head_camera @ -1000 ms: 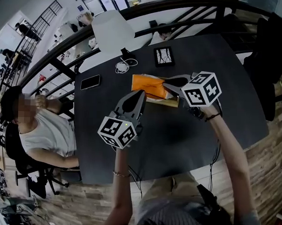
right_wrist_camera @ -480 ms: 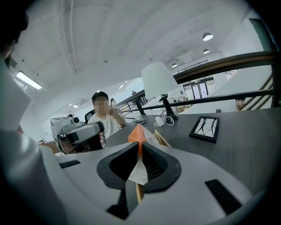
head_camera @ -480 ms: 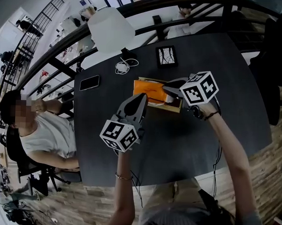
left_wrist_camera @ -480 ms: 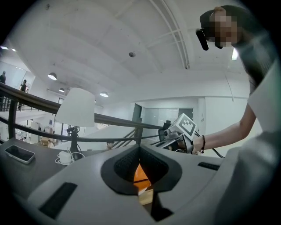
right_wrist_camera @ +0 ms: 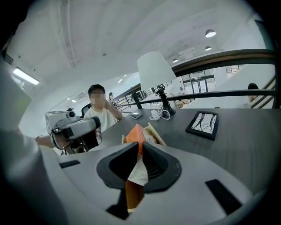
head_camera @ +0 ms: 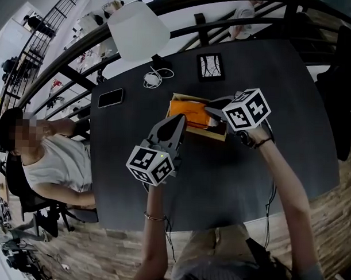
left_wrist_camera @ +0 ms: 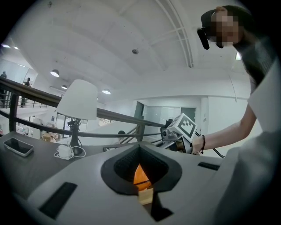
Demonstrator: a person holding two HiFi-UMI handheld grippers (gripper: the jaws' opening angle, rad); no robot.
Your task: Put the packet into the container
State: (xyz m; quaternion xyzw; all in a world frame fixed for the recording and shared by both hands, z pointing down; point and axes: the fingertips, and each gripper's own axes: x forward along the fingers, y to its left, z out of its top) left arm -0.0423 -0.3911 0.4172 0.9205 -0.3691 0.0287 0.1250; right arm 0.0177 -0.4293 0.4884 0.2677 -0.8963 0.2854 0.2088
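Packet (head_camera: 187, 110) – orange, with a pale end – sits inside the open wooden box (head_camera: 217, 134) near the middle of the dark table (head_camera: 279, 140); its near end is pinched between the jaws of the right gripper (head_camera: 210, 111), which are closed narrow on it. The right forearm reaches in from the lower right, a dark band at the wrist, and the gripper tilts down over the box's right side. The left forearm rises from the bottom centre; the left gripper (head_camera: 178, 120) points about level – tips just beside the box's near left edge, jaws together with nothing pinched; orange shows only through the slit behind them.
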